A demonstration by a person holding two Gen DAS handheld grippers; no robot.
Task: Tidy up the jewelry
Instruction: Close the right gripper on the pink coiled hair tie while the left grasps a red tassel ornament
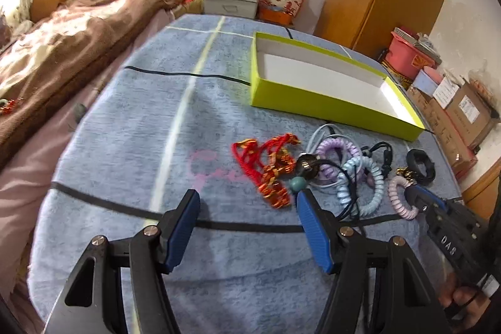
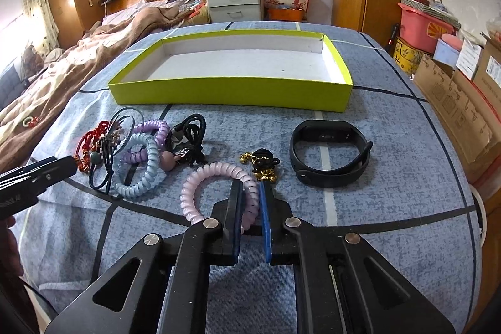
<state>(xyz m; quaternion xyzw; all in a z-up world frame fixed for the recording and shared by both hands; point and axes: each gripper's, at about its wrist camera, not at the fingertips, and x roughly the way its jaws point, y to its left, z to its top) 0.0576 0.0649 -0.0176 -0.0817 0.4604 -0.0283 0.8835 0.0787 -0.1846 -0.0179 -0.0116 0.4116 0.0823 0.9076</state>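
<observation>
box empty, sorting barely begun

the green box (image 2: 231,94) on the bed (image 2: 391,177) holds nothing. the right gripper (image 2: 251,193) has its fingers clenched on the pink coil bracelet (image 2: 200,177). the left gripper (image 1: 247,205) hangs released beside the tangled pile (image 1: 328,165). the black band (image 2: 328,152) and every other piece remain outside the box.

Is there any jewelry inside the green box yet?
No, the green box shows only its bare white floor, while the pink coil bracelet and black wristband lie on the bedspread before it.

Black hand-held gripper (image 2: 251,202) w/ blue ribbed pads (image 2: 265,208), silver screws.
</observation>
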